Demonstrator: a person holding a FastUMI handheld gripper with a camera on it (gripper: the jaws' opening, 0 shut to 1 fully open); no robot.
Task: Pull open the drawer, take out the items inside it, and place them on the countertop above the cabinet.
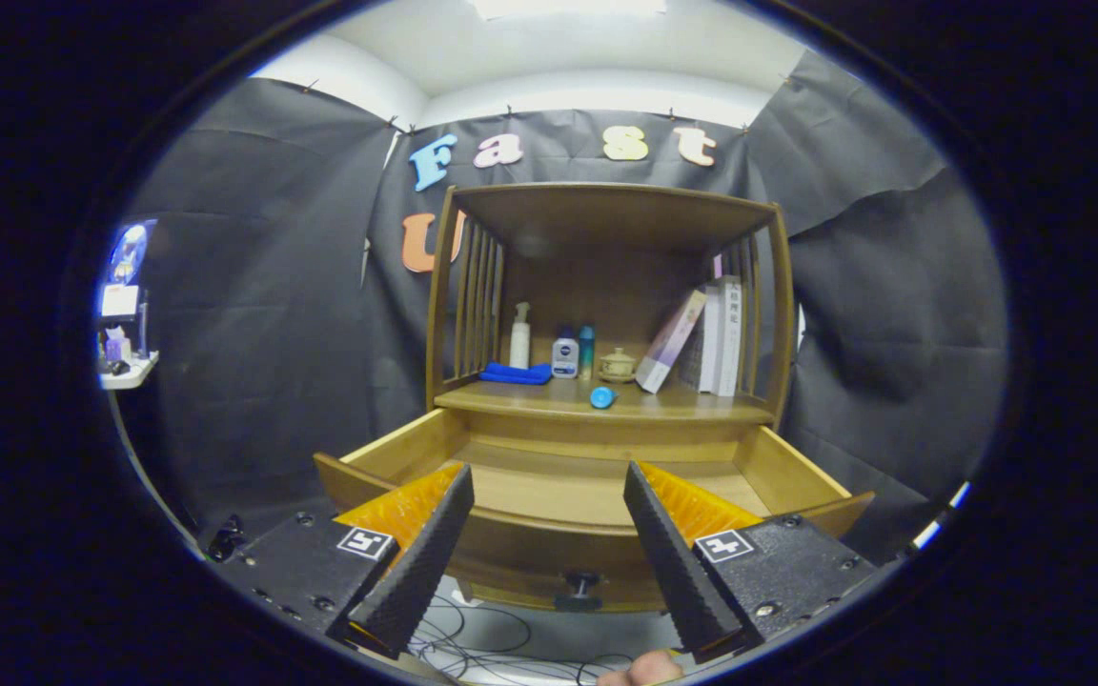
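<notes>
Gripper view: fingers point(549, 491) spread apart, empty, over the pulled-out drawer point(559, 481), seemingly bare, below the countertop point(682, 408).

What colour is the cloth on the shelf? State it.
Blue; the cloth shows best in the gripper view.

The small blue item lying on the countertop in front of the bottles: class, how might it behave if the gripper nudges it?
The small blue item looks rounded and lies on its side, so it may roll along the countertop. It looks small, so probably light. The open gripper hovers over the drawer, touching nothing.
</notes>
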